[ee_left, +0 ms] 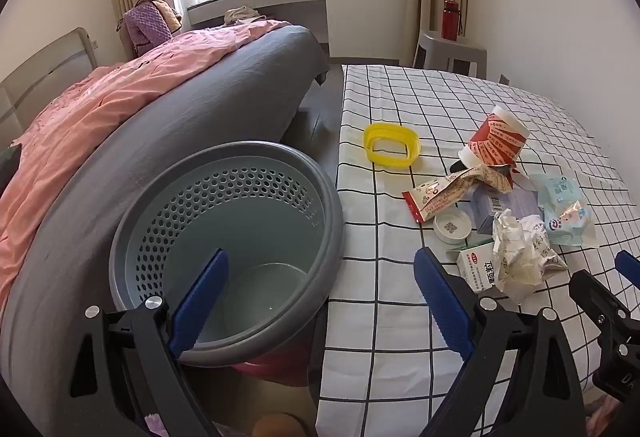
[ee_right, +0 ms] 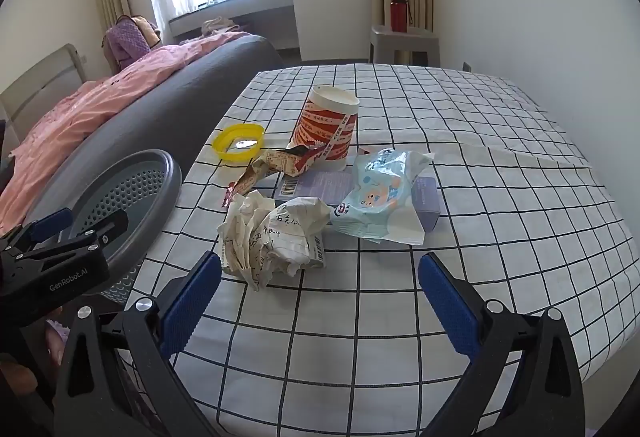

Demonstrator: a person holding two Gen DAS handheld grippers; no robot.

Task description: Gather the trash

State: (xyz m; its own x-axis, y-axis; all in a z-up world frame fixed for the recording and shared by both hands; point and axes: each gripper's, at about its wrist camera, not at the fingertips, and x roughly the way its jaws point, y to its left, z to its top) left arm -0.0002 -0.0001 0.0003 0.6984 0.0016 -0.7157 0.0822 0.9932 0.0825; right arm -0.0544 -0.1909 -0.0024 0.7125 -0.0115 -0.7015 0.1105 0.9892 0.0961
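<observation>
A grey waste basket (ee_left: pixel 332 221) with a perforated blue liner stands beside the table; it looks empty. My left gripper (ee_left: pixel 320 277) is open over its rim. Trash lies on the checked tablecloth (ee_right: pixel 480 237): crumpled paper (ee_right: pixel 272 237), a blue wipes pack (ee_right: pixel 380 201), a red-and-white cup (ee_right: pixel 328 129) leaning, a snack wrapper (ee_right: pixel 276 163), a purple box (ee_right: pixel 316 185), a yellow ring lid (ee_right: pixel 238 141). A white cap (ee_left: pixel 454 225) and a small medicine box (ee_left: pixel 478 263) show in the left wrist view. My right gripper (ee_right: pixel 320 289) is open, just short of the paper.
A bed with a pink cover (ee_left: pixel 120 97) and grey sheet runs along the basket's left. A grey stool (ee_right: pixel 404 41) carrying a red bottle (ee_right: pixel 398 11) stands behind the table by the curtain. The left gripper's body (ee_right: pixel 52 261) shows at the right wrist view's left edge.
</observation>
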